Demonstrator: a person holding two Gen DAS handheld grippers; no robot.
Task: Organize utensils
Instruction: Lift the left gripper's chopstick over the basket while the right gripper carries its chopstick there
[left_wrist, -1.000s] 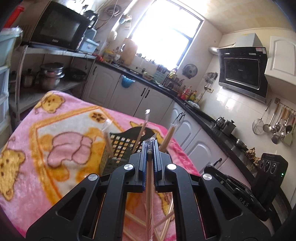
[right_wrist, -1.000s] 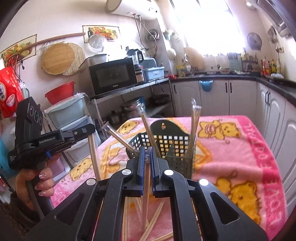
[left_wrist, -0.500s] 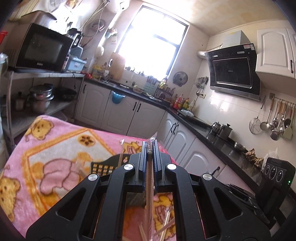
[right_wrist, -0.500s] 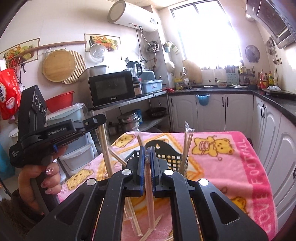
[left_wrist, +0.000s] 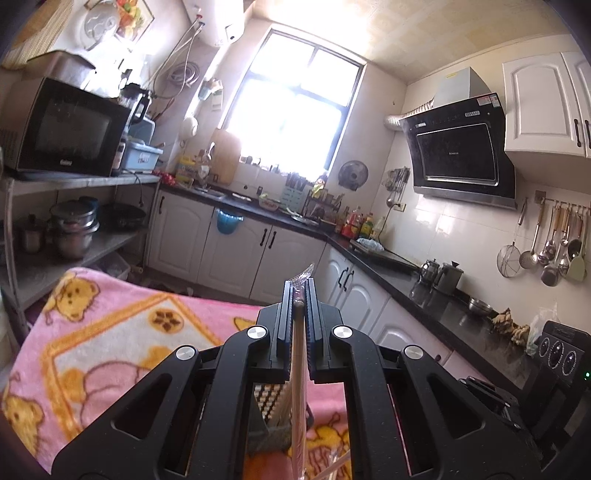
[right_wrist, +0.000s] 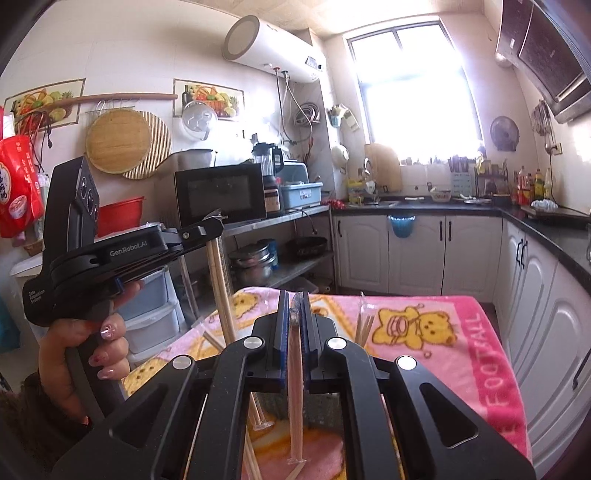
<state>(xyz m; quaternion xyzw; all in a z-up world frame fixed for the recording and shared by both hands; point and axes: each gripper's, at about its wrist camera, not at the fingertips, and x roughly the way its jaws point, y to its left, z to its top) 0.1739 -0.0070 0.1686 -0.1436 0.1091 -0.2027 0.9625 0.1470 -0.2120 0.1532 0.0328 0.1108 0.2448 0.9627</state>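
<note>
Left gripper (left_wrist: 298, 295): fingers pressed onto a wrapped chopstick pair (left_wrist: 297, 369). The pair runs down between the fingers, its clear wrapper tip poking out past the fingertips. In the right wrist view the same gripper (right_wrist: 212, 225) is held up at the left by a hand (right_wrist: 88, 350) with painted nails, and its pair (right_wrist: 221, 291) hangs down from the fingers, nearly upright, toward the tabletop.

Right gripper (right_wrist: 293, 299): fingers pinching a second wrapped pair (right_wrist: 295, 387). This pair hangs straight down; its lower end is near the blanket, and contact cannot be determined.

Basket (left_wrist: 266, 398): dark, perforated, standing on the pink bear-print blanket (left_wrist: 110, 332) that covers the tabletop. It lies directly below the left gripper and is mostly hidden by the gripper body. In the right wrist view only a dark patch of it (right_wrist: 325, 410) shows behind the fingers.

Other chopsticks: one wrapped pair (right_wrist: 364, 321) stands up from behind the right gripper. Loose pairs (right_wrist: 255, 461) lie on the blanket below the right gripper, crossing one another.
</note>
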